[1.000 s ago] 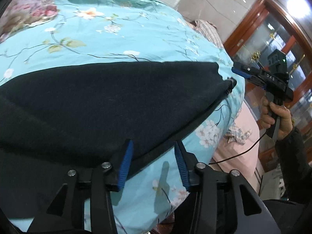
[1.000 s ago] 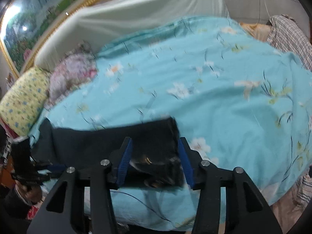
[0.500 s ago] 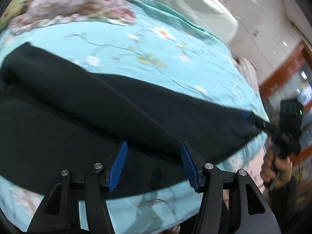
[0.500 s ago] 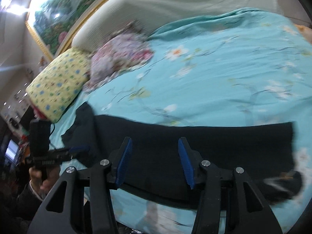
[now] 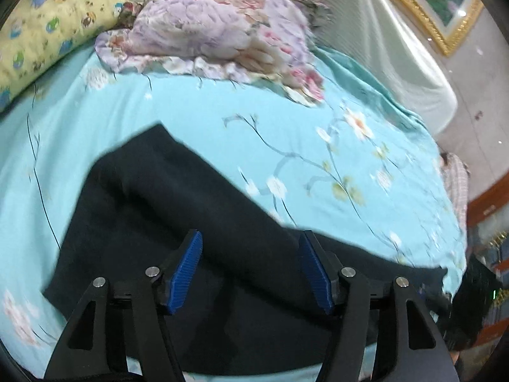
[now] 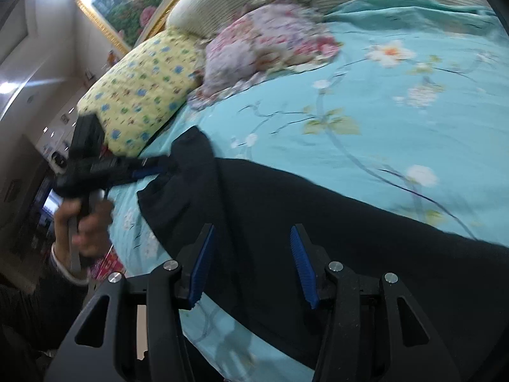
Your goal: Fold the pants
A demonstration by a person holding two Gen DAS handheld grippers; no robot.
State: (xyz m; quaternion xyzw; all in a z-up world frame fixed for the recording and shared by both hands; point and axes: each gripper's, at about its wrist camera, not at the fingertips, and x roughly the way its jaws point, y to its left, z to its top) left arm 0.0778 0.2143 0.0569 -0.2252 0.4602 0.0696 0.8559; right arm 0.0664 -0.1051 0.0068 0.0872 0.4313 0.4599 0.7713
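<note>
Black pants (image 5: pixel 178 222) lie flat along the near edge of a turquoise floral bedspread (image 5: pixel 286 133). They also show in the right wrist view (image 6: pixel 318 222). My left gripper (image 5: pixel 249 270) hovers open over the pants, holding nothing. In the right wrist view its tips (image 6: pixel 159 165) sit at the left end of the pants. My right gripper (image 6: pixel 251 267) is open and empty above the pants' middle. Its black body (image 5: pixel 474 296) shows at the right edge of the left wrist view.
A floral pillow (image 5: pixel 222 31) and a yellow patterned pillow (image 5: pixel 41 22) lie at the head of the bed. A cream headboard (image 5: pixel 381 41) and a gold-framed picture (image 6: pixel 127 3) stand behind. The bed's front edge (image 6: pixel 178 312) runs just below the pants.
Both grippers have swung left along the pants toward the pillow end. The right gripper, earlier over the pants' right end, now looks at the left half. Both stay open.
</note>
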